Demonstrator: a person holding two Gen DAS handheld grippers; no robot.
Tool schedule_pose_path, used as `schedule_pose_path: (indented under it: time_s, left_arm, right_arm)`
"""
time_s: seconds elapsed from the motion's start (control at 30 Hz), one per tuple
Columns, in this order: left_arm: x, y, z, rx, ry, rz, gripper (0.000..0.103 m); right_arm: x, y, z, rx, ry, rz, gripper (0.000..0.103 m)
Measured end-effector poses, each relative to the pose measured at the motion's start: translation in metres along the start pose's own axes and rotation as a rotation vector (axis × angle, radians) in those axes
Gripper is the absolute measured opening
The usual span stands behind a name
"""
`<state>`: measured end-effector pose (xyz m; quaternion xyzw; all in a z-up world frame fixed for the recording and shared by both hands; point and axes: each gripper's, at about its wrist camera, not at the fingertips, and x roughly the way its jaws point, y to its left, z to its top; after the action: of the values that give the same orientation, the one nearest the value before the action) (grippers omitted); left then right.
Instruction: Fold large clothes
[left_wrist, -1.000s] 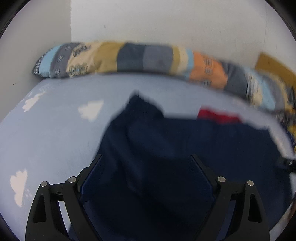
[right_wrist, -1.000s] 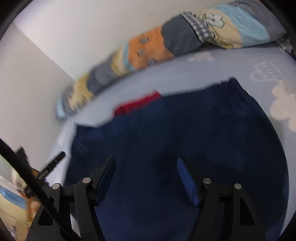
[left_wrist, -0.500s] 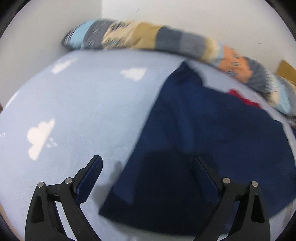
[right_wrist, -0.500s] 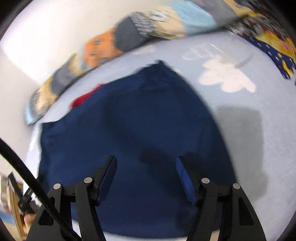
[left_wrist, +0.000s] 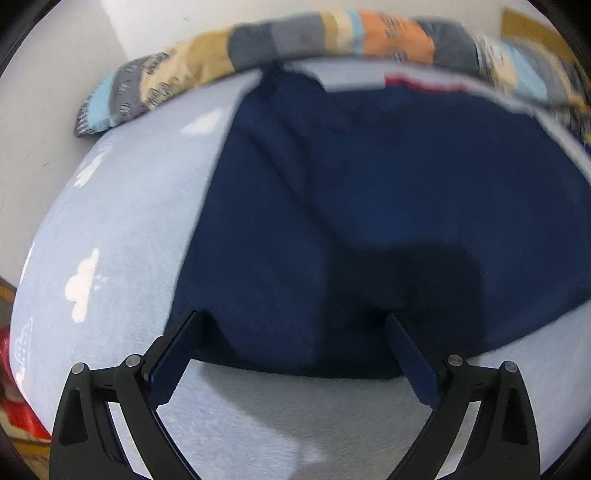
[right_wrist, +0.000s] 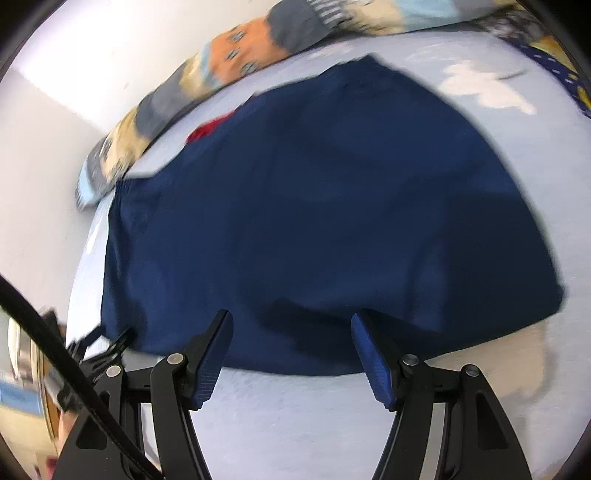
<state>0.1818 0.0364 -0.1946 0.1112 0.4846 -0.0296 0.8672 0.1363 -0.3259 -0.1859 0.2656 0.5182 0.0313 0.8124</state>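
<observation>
a navy garment (left_wrist: 369, 206) is lying spread across the pale blue bed (left_wrist: 122, 221), reaching its near edge. left gripper (left_wrist: 293, 321) and right gripper (right_wrist: 291, 321) are both hovering with jaws apart, gripping nothing.

Red cloth (left_wrist: 421, 82) mostly hidden behind navy garment (left_wrist: 388, 206), patchwork pillow (left_wrist: 332, 37) blurred

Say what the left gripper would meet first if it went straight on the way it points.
Probably the near edge of the navy garment; the open left gripper aims there, though depth is unclear.
</observation>
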Motion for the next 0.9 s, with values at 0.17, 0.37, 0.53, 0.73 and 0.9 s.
schedule_pose_path:
  time_s: [0.17, 0.37, 0.53, 0.73, 0.9]
  left_arm:
    - [-0.047, -0.013, 0.017, -0.043, -0.196, -0.01, 0.099]
    - [-0.035, -0.041, 0.028, 0.035, -0.187, 0.0, 0.099]
    - [-0.006, -0.041, 0.028, 0.042, -0.118, 0.032, 0.099]
    - [0.011, -0.051, 0.016, 0.131, -0.104, 0.125, 0.099]
    - [0.007, -0.055, 0.014, 0.168, -0.129, 0.14, 0.099]
  right_arm:
    - [-0.026, -0.003, 0.013, 0.014, -0.088, -0.001, 0.076]
    - [-0.014, 0.021, 0.011, -0.025, -0.049, 0.036, 0.078]
    - [0.0, 0.026, 0.01, 0.015, -0.001, 0.098, 0.081]
    - [0.016, 0.03, 0.007, 0.016, 0.042, 0.073, 0.086]
    - [0.015, 0.035, 0.006, -0.019, 0.036, 0.041, 0.086]
